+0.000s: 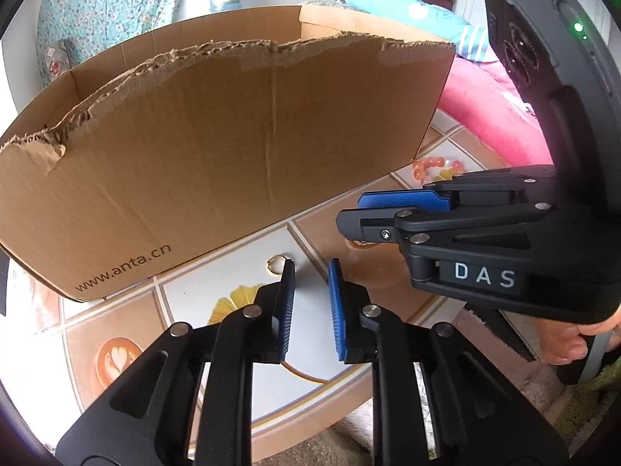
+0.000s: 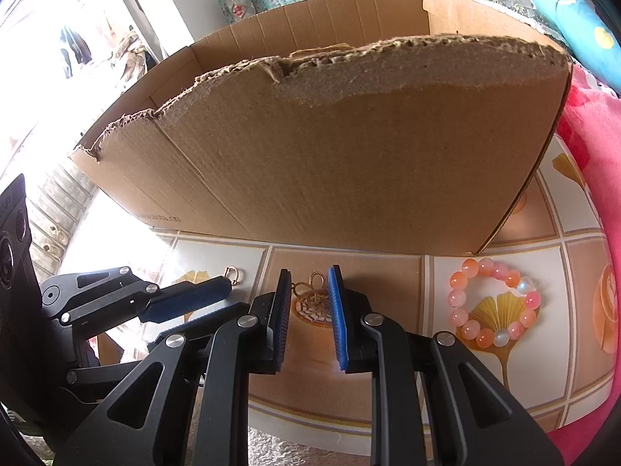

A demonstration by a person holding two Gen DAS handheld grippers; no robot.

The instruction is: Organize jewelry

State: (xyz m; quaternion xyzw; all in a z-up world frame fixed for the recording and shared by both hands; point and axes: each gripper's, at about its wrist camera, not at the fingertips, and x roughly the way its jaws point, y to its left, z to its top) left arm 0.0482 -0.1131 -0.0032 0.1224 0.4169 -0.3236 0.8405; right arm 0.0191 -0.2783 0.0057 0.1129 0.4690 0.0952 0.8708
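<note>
At lower centre of the right wrist view, the right gripper [image 2: 309, 283] stands slightly parted astride the gold chain jewelry [image 2: 312, 291], pads not pressing; the left gripper [image 1: 311, 272] is empty, slightly apart.

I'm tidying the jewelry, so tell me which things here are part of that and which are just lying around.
Part of the job: bead bracelet, gold ring, gold jewelry piece, cardboard box, probably where they go.

Lying about: pink cloth, blue bundle, floral fabric.

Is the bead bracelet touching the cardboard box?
Apart. The right wrist view shows bare tablecloth between the bead bracelet and the bottom edge of the cardboard box.
</note>
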